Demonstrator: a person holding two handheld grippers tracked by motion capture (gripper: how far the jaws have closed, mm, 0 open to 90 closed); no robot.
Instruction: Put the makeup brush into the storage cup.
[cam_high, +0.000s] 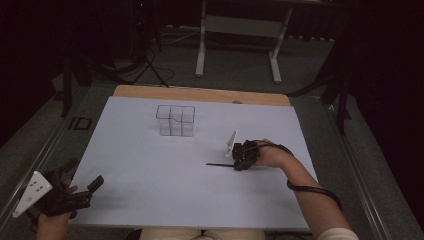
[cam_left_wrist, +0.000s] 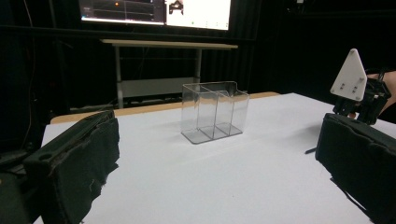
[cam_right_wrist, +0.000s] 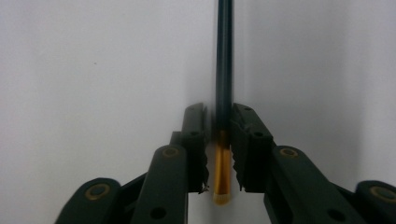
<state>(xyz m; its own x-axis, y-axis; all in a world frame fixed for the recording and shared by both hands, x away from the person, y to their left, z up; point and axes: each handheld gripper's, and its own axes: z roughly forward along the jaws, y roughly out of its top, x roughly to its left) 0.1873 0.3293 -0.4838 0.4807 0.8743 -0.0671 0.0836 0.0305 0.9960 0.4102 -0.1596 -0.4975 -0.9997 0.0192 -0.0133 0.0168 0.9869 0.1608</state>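
Dark and slender, a pencil-like stick (cam_right_wrist: 224, 70) with an orange-brown end is seen lying on the white tabletop (cam_high: 150, 170) toward its right edge, set between the jaws of the right tongs (cam_high: 235, 164), which are narrowed about it near that end; whether they already pinch it cannot be told. It is judged light, stiff and apt to roll, best gripped across its shaft. The left tongs (cam_left_wrist: 215, 154) are held wide at the near left corner. A clear compartmented holder (cam_high: 175, 120) stands toward the far edge.

Clear divided organiser (cam_left_wrist: 213, 111) on white table (cam_left_wrist: 233, 177), black jaws wide apart — right gripper (cam_left_wrist: 362, 100) beyond
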